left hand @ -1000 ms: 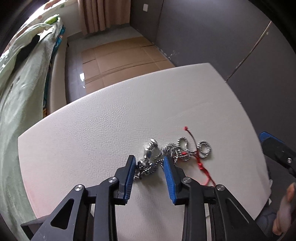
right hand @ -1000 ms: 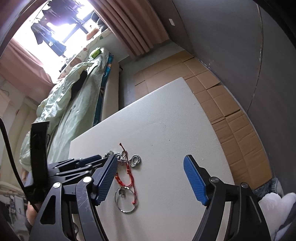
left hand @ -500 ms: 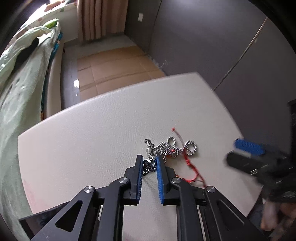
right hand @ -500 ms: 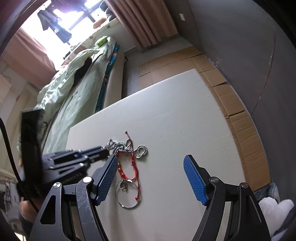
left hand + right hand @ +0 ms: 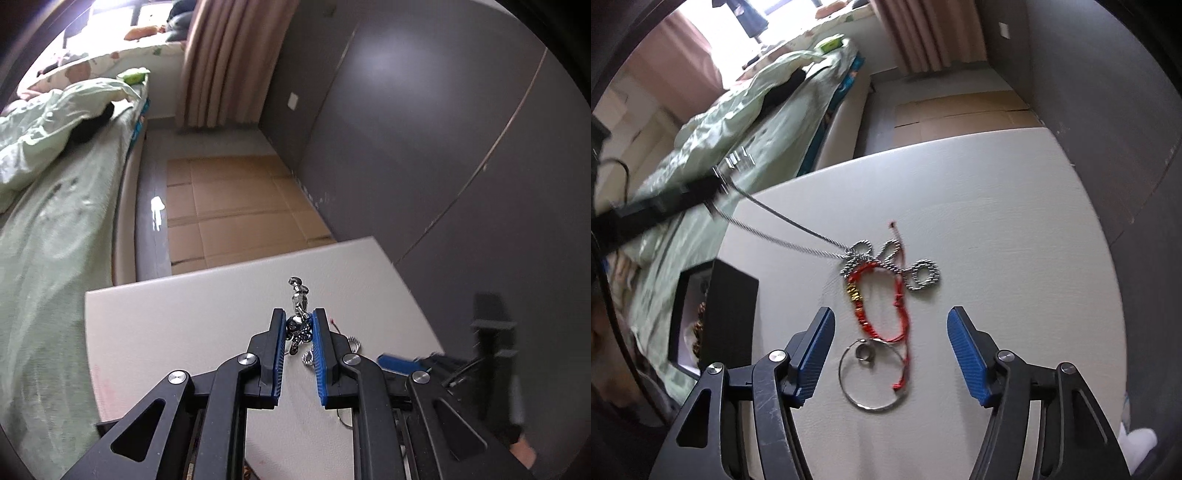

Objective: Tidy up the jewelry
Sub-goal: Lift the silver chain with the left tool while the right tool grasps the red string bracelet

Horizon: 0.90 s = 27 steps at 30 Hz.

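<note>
My left gripper (image 5: 299,325) is shut on the beaded end of a silver chain (image 5: 297,325) and holds it lifted above the white table (image 5: 184,325). In the right wrist view the chain (image 5: 798,236) stretches taut up and to the left from a tangled pile: coiled silver chain (image 5: 919,275), a red cord bracelet (image 5: 882,310), a thin silver hoop (image 5: 873,378) with a small ring (image 5: 865,354) inside it. My right gripper (image 5: 890,347) is open, its fingers on either side of the hoop and bracelet, just above them.
An open black jewelry box (image 5: 713,317) stands at the table's left edge. A bed with green bedding (image 5: 738,122) lies beyond the table. Cardboard sheets (image 5: 236,210) cover the floor beside the dark wall (image 5: 443,147).
My left gripper closed on the chain's beaded end and lifted it up and left, pulling the chain taut. My right gripper moved forward over the bracelet and hoop, still open.
</note>
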Tool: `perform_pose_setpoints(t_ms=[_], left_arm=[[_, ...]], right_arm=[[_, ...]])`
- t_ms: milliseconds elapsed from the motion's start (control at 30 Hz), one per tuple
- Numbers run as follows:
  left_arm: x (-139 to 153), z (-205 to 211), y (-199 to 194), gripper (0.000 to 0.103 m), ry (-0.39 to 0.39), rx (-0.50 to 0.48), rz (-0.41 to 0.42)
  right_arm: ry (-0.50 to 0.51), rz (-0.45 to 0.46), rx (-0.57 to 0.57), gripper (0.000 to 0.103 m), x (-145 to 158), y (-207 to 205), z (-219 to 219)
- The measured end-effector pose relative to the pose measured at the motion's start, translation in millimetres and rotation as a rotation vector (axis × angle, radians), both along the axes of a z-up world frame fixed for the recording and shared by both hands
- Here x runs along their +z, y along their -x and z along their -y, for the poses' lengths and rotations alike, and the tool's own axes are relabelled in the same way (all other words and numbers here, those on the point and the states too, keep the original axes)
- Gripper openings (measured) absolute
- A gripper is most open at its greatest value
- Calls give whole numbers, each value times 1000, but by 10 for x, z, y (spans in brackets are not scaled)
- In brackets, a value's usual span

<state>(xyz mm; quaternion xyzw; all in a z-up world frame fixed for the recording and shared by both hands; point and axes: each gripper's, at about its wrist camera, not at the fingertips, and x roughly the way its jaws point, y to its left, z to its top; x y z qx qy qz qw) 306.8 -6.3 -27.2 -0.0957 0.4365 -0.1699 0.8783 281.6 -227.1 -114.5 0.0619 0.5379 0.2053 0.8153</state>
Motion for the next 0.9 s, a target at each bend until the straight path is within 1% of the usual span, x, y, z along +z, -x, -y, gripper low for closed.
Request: perform_pose_setpoints(t_ms=[167, 233, 267, 400, 433, 500, 533, 567, 700, 900], left_arm=[[180, -154, 74, 15, 38, 28, 48], [229, -242, 104, 15, 53, 38, 60], [249, -271, 112, 15, 59, 43, 65], [290, -377, 123, 15, 78, 61, 76], [295, -402, 151, 15, 81, 66, 79], [327, -453, 165, 15, 90, 77, 83], [343, -468, 172, 15, 94, 80, 85], [354, -489, 175, 15, 98, 83, 88], [435, -554, 205, 15, 116, 95, 100], [676, -573, 362, 15, 130, 104, 150]], right_arm=[[30, 16, 62, 56, -65, 38, -205], [56, 20, 87, 48, -105, 42, -308], [68, 21, 97, 46, -133, 41, -352], [98, 70, 120, 43, -133, 33, -472], [116, 78, 120, 38, -129, 31, -493], [157, 93, 124, 24, -130, 36, -533], [185, 102, 125, 12, -129, 44, -546], [199, 103, 125, 9, -125, 46, -546], [153, 74, 103, 9, -79, 9, -444], [35, 117, 61, 9, 217, 70, -252]])
